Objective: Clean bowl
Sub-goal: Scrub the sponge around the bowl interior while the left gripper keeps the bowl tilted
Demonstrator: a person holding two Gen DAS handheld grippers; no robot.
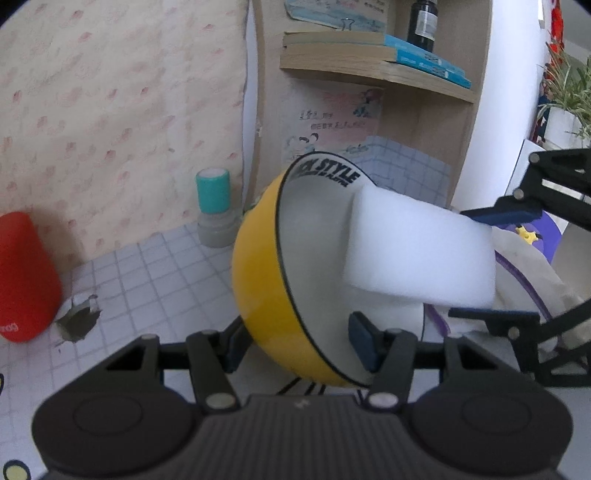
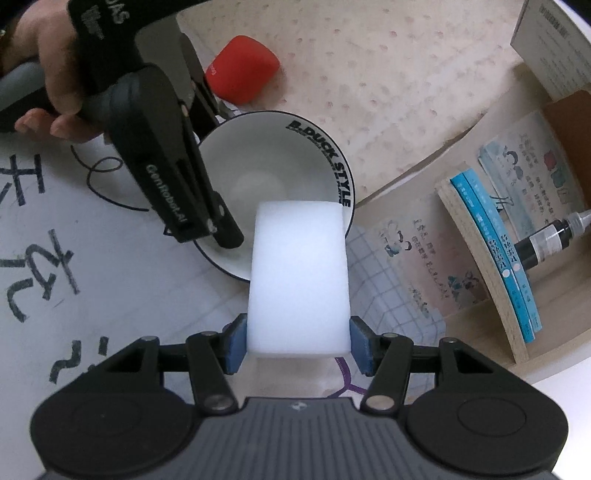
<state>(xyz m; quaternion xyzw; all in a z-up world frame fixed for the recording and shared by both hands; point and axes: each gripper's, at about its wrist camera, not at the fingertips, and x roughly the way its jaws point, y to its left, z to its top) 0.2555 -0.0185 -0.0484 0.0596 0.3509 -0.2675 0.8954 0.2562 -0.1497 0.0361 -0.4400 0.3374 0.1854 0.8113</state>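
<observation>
A yellow bowl [image 1: 258,280] with a white inside and black lettering under its rim is tipped on its side, mouth to the right. My left gripper [image 1: 299,347] is shut on its near rim, one pad outside and one inside. From the right wrist view the bowl [image 2: 258,158] sits ahead, with the left gripper [image 2: 221,236] clamped on its left edge and a hand behind it. My right gripper [image 2: 299,343] is shut on a white sponge block [image 2: 299,273]. In the left wrist view the sponge [image 1: 417,251] reaches into the bowl's mouth from the right, held by the right gripper [image 1: 498,266].
A red rounded object [image 1: 26,277] and a teal-capped cylinder [image 1: 214,210] stand by the patterned wall. A wooden shelf [image 1: 373,70] holds books and a dark bottle [image 1: 423,22]. A purple-rimmed plate [image 1: 524,280] lies at the right. The checked table cover has a torn hole [image 1: 79,317].
</observation>
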